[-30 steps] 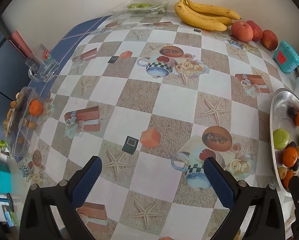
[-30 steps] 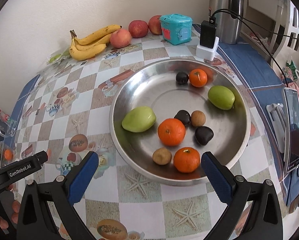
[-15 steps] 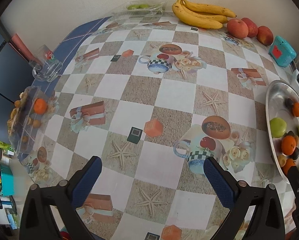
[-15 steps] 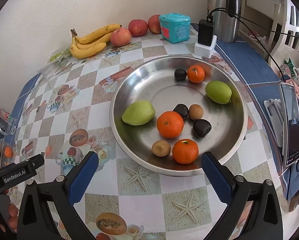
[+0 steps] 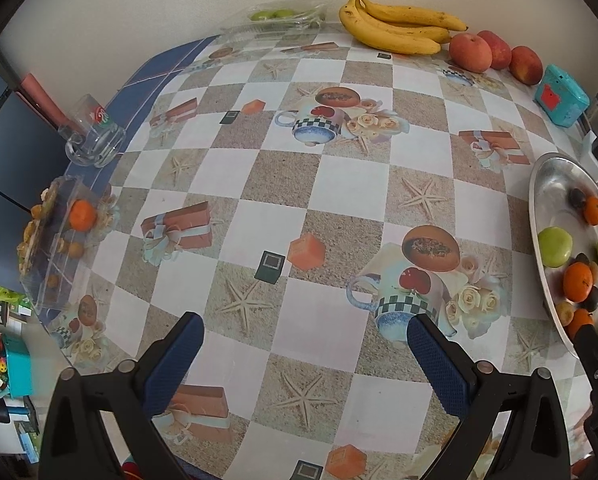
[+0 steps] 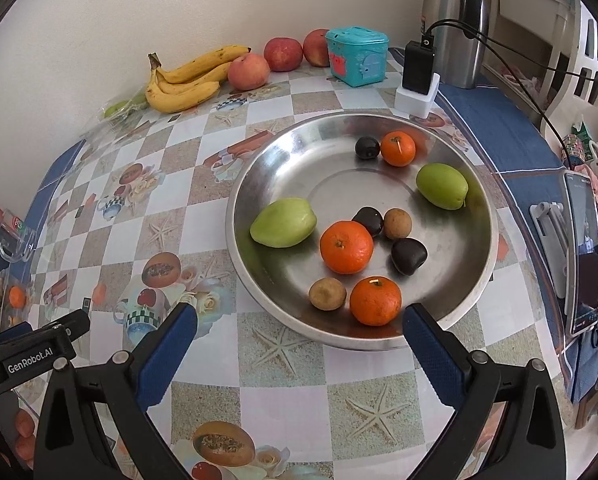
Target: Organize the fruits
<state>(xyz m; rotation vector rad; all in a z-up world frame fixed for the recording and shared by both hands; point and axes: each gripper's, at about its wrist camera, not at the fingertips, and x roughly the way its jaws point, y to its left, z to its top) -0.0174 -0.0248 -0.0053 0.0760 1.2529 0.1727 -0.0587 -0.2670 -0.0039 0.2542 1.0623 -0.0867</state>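
A steel tray (image 6: 259, 280) holds three tangerines (image 6: 346, 246), two green fruits (image 6: 283, 222), dark chestnuts (image 6: 408, 255) and small brown longans (image 6: 327, 293). My right gripper (image 6: 299, 334) is open and empty, just in front of the tray's near rim. My left gripper (image 5: 305, 346) is open and empty above the patterned tablecloth, with the tray (image 5: 539, 184) at its far right. A clear plastic box (image 5: 55, 236) with a tangerine (image 5: 82, 215) sits at the table's left edge.
Bananas (image 5: 395, 28) and three apples (image 5: 470, 52) lie along the back wall, by a teal toy box (image 6: 357, 55). A glass mug (image 5: 95, 136) stands at left. A charger (image 6: 417, 76), steel kettle (image 6: 455, 20) and phone on a stand (image 6: 581, 252) are at right.
Both grippers have drawn back and up from the table, so more of the tablecloth and tray shows. Nothing on the table has moved.
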